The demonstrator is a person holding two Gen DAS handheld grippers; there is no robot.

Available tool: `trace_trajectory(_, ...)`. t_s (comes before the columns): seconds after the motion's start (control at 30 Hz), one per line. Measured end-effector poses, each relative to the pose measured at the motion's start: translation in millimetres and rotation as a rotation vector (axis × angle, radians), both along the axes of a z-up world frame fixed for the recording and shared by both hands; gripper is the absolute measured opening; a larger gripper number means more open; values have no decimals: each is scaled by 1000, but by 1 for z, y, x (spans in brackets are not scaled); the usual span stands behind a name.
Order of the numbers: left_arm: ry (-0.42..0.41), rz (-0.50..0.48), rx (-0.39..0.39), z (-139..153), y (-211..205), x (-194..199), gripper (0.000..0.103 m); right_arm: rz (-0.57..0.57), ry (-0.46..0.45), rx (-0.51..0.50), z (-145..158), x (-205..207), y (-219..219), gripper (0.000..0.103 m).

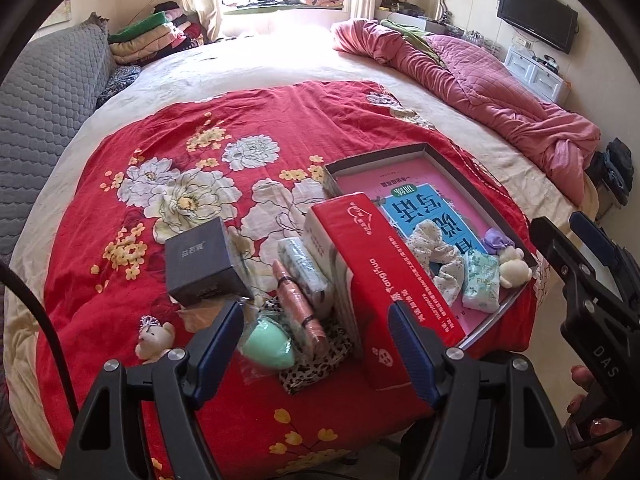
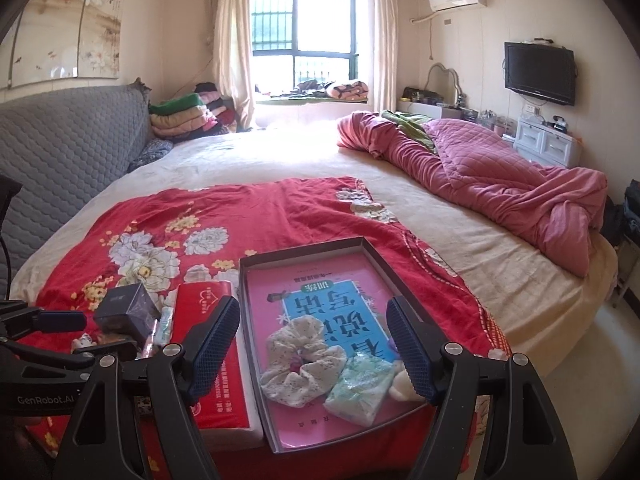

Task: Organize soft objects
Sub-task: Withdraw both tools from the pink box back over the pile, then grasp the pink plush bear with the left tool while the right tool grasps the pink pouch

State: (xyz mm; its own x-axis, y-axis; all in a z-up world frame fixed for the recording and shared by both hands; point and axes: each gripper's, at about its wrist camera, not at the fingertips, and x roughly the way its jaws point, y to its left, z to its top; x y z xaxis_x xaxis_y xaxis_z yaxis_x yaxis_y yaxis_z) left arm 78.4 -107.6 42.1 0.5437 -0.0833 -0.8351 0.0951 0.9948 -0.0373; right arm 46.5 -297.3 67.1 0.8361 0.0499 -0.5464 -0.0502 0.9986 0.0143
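soft objects half sorted into the box [image 2: 256, 280]; both my left gripper [image 1: 316, 344] and right gripper [image 2: 314, 344] gape empty; next i'd reach for the green sponge [image 1: 266, 346].

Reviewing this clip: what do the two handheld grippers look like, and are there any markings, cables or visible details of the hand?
Both the left gripper and the right gripper are black angular frames with silver pivot screws and blue, finely ribbed finger pads. The left one's body reads "GenRobot.AI" in the right wrist view; the right one shows "DAS". A black cable curves beside the left gripper. The hand wears nail polish.
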Motion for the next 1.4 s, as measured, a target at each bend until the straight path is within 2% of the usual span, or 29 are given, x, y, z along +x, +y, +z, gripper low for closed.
trace_trajectory(0.27, -27, 105, -1, 14, 56, -5, 74, 55, -6, -18, 9, -4, 19, 77)
trace_trajectory(0.47, -16, 150, -21, 11, 80, -10, 74, 82, -6, -28, 10, -7, 30, 77)
trace_trajectory(1.0, 7, 184, -47, -1, 108, -18, 74, 171, -4, -74, 10, -15, 68, 77)
trace_trajectory(1.4, 50, 223, -68, -30, 138, -17, 74, 295, 52, -146, -15, -17, 118, 77)
